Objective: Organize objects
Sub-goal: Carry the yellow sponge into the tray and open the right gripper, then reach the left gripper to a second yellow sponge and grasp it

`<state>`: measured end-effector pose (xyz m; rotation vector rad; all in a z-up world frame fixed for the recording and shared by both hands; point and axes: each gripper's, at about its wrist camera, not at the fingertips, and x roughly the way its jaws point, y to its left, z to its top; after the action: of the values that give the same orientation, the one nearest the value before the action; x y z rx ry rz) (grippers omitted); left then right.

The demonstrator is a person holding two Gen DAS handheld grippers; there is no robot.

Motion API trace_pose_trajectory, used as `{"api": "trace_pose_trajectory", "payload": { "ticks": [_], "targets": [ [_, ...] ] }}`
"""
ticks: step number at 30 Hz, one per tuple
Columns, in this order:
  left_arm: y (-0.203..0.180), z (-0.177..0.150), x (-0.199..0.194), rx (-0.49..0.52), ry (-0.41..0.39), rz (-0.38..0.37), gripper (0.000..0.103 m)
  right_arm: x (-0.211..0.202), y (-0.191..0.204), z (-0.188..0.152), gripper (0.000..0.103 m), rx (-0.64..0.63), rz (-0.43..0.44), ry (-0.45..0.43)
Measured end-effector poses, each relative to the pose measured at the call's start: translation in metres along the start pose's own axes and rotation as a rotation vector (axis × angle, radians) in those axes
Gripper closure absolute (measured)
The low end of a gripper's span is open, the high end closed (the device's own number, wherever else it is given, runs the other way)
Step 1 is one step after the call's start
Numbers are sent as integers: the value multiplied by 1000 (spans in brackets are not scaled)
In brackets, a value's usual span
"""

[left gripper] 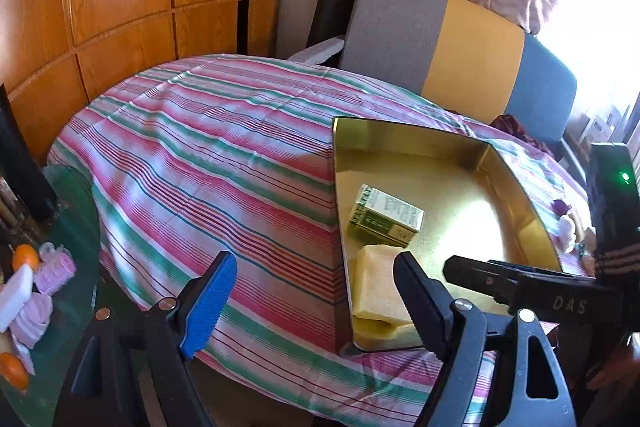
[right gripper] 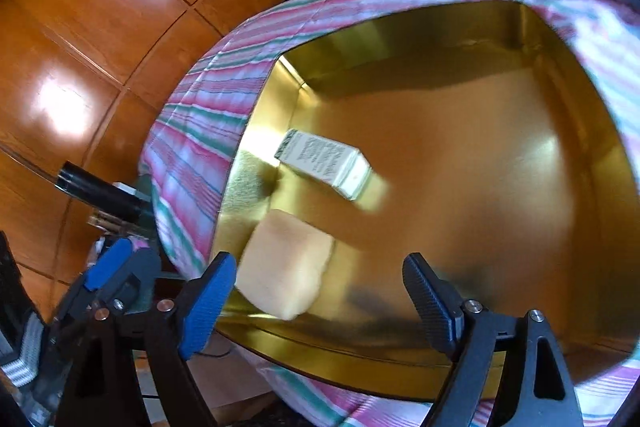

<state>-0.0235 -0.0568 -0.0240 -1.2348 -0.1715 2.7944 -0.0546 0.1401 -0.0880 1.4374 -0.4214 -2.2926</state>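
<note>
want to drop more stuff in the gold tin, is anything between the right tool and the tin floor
Nothing visible blocks it. The right tool hangs open and empty over the gold tin, which has no lid on. A small printed box and a pale sponge lie at its left side; the rest of the floor is bare.

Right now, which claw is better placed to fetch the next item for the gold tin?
Left. The left claw is open beside the side table's oranges; the right claw hangs empty over the tin.
</note>
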Motion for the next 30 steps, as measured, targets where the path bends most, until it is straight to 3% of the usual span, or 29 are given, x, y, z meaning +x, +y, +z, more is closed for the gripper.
{"api": "trace_pose_trajectory", "payload": {
  "ticks": [8,14,19,25,30],
  "targets": [
    [1,-4,10,-70,82,-104,27,-47,-5,-7,8,-76,-133,-147],
    [-22,-2,11,-20,110,-182,27,-91,-38,-16,7,-28,-188,-225],
    [-71,8,-3,112,81,-341,28,-134,-83,-30,7,37,-262,-261],
    [-145,6,-14,349,37,-429,26,-210,-164,-50,7,182,-417,-336],
    [-212,-6,-13,517,29,-478,20,-288,-246,-75,4,403,-590,-471]
  ]
}}
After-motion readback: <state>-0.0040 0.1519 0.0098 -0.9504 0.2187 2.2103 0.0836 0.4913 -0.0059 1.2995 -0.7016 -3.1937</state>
